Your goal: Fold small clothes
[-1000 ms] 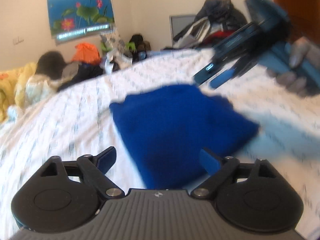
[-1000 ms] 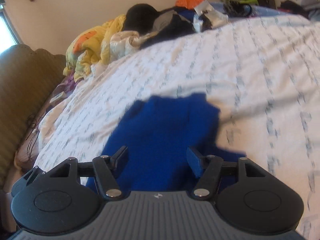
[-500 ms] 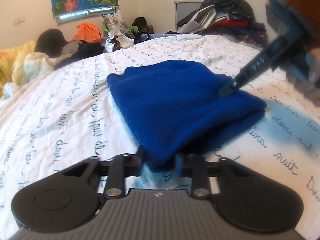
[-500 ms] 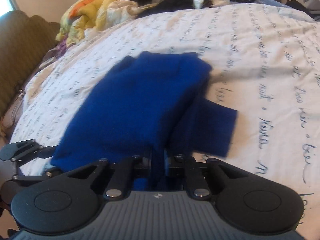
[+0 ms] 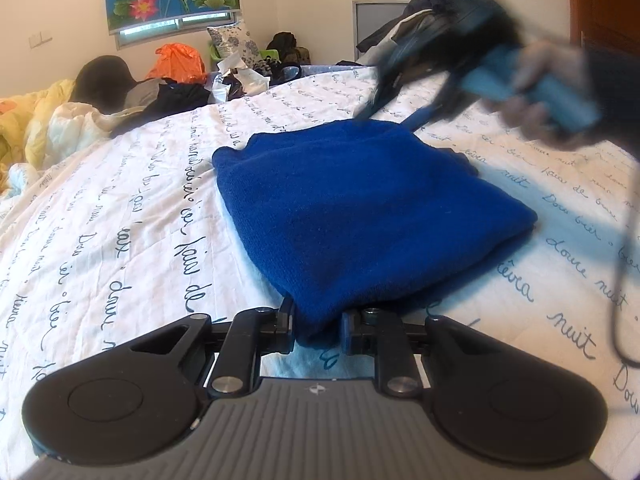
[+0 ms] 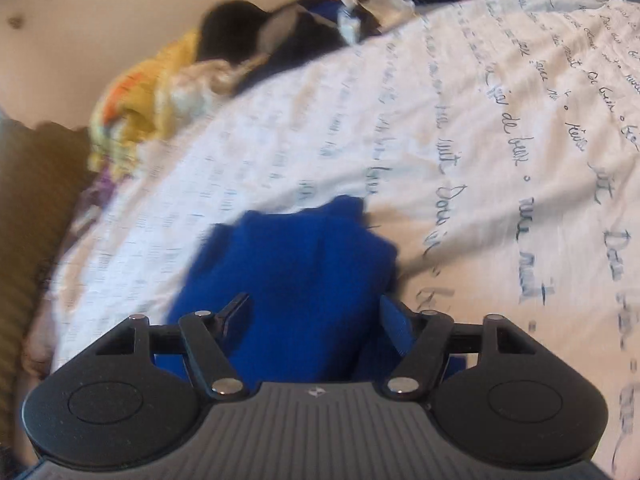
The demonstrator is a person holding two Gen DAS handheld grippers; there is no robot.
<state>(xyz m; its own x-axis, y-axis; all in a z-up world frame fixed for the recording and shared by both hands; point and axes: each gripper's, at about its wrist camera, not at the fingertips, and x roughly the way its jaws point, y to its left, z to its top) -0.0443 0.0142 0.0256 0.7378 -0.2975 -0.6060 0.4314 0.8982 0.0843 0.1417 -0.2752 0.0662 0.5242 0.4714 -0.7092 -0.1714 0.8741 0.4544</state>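
Your left gripper (image 5: 316,330) had just closed on the near corner of the blue cloth (image 5: 360,208), mid-bed (image 5: 120,216); your right gripper (image 6: 316,320) had just reopened, cloth btwn jaws, unpinched.

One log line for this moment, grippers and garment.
left gripper: shut on blue garment corner | right gripper: open, just released | bedsheet: garment folded

Bed (image 5: 120,216), white script-print sheet; blue garment (image 5: 360,208) mid-bed, clothes heap (image 5: 160,92) far edge.
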